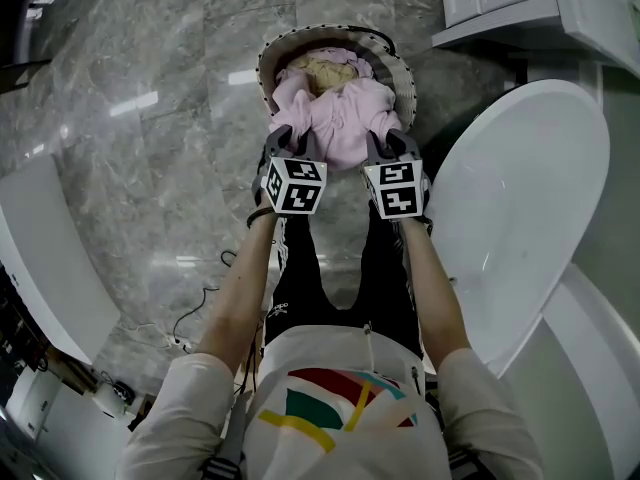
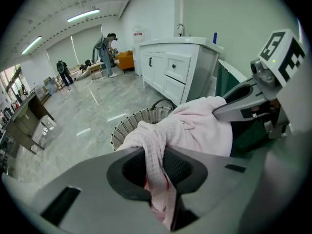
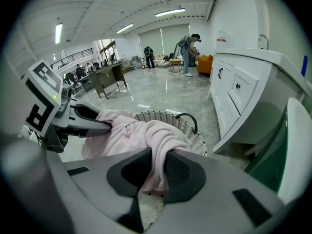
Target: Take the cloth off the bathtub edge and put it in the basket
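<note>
The pink cloth [image 1: 335, 118] is off the bathtub [image 1: 525, 198], which stands well apart to the right. The cloth hangs in the air over the mouth of the woven basket [image 1: 266, 66] on the floor. The left gripper [image 1: 284, 144] has its jaws drawn narrow onto a bunched fold at the cloth's left end, and the right gripper [image 1: 389, 143] is clamped the same way on the right end. The cloth's long axis therefore runs side to side between them, across the basket's opening. Both grippers point steeply down and stand level with one another, one over each side of the near rim, so neither hand is nearer the target. From the grippers the basket lies below and a little ahead. In both gripper views its rim shows just beyond the draped cloth rather than squarely under it, and in the head view the cloth's lower fold covers the near rim. Something pale yellow [image 1: 325, 68] already lies in the far part of the basket. By my judgement the drop turns on this offset. The cloth probably needs to go slightly forward before both grips let go, or its near edge may drape over the rim outside the basket.
</note>
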`<state>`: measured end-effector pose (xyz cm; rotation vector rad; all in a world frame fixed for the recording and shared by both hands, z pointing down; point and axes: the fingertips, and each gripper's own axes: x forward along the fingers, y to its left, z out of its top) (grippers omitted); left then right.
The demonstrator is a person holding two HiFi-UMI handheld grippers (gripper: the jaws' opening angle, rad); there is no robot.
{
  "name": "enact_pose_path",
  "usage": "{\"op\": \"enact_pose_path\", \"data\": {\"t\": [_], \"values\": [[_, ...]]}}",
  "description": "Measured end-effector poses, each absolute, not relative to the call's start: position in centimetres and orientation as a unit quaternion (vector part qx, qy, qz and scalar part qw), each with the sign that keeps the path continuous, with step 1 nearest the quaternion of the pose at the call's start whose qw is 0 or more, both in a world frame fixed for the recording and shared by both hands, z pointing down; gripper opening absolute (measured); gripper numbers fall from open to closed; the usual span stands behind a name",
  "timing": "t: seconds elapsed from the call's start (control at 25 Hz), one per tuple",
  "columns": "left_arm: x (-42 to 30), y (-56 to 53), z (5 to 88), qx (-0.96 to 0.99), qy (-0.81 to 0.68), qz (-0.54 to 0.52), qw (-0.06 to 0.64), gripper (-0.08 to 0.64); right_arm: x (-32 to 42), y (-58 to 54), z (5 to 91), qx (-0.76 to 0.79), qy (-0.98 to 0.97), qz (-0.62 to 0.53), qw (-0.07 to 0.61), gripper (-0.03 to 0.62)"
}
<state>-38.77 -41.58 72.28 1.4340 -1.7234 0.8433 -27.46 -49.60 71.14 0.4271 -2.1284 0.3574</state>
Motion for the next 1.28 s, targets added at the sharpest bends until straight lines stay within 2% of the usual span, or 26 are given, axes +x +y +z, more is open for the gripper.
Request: {"op": "enact_pose_path", "data": {"t": [0.24,0.36,0.88,1.0,1.12,1.24,1.28], "values": [[-39.3,-42.5,71.4,0.561,-0.679,0.304,0.363,0.102,-27.3,-50.5,71.1,0.205,-0.858,0.155,0.444,0.080],[-40.4,-43.0,70.7,0.551,-0.692,0.299,0.357,0.134,-26.3,-50.9,71.6,0.236,-0.845,0.165,0.451,0.240],[-40.2,-43.3,66.7,0.552,-0.708,0.289,0.332,0.137,-25.2,-50.1,69.1,0.251,-0.841,0.147,0.457,0.242],[-40.9,-44.4,63.2,0.555,-0.725,0.274,0.303,0.137,-26.4,-51.1,66.1,0.259,-0.854,0.139,0.429,0.241],[-42.3,-45.6,58.1,0.546,-0.757,0.237,0.269,0.135,-27.8,-52.9,60.8,0.284,-0.872,0.126,0.377,0.163],[-42.8,-46.2,51.6,0.541,-0.785,0.198,0.227,0.062,-28.8,-53.7,54.1,0.306,-0.889,0.122,0.319,0.059],[-42.5,-46.2,49.4,0.545,-0.788,0.189,0.214,0.043,-29.0,-53.6,51.9,0.307,-0.895,0.122,0.300,0.044]]}}
